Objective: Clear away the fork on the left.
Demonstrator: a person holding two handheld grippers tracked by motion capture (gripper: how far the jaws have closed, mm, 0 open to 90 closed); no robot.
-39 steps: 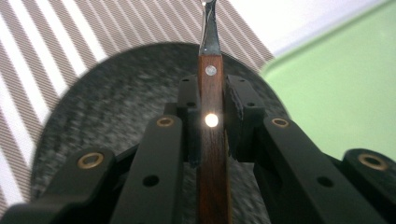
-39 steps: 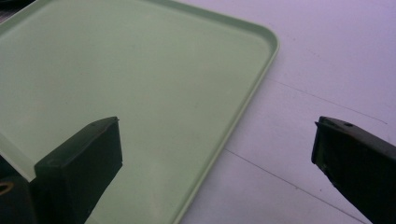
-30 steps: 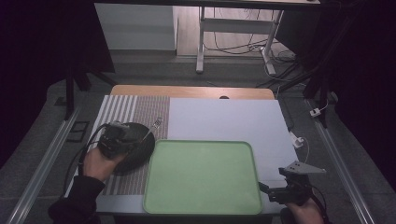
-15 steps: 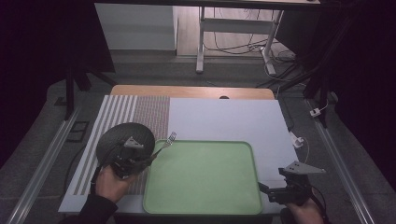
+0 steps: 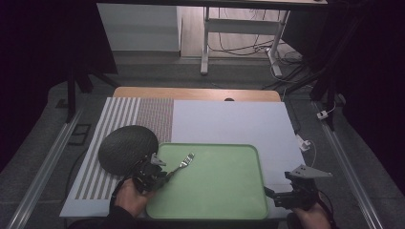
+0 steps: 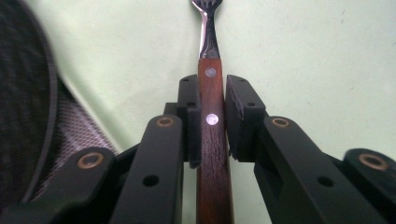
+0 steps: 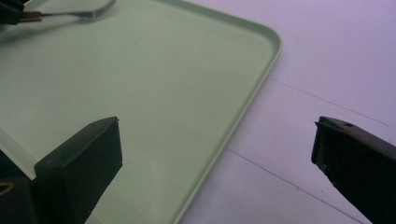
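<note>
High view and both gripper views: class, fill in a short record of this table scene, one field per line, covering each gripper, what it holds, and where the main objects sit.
Left gripper: shut on the fork's wooden handle
Fork: tines point out over the green tray, handle between the jaws
Right gripper: open, holding nothing, at the tray's near right corner
Green tray: lies flat on the white mat, bare apart from the fork over it
Black round plate: left of the tray, on the striped mat
Table surface: white mat, wooden edge at the far side

Between our left jaws a fork [image 6: 212,140] with glossy wood handle, steel rivets and shiny metal neck, beyond them our smooth matt green plastic tray [image 6: 303,51], left of them a dark woven mat [image 6: 23,102]
</note>
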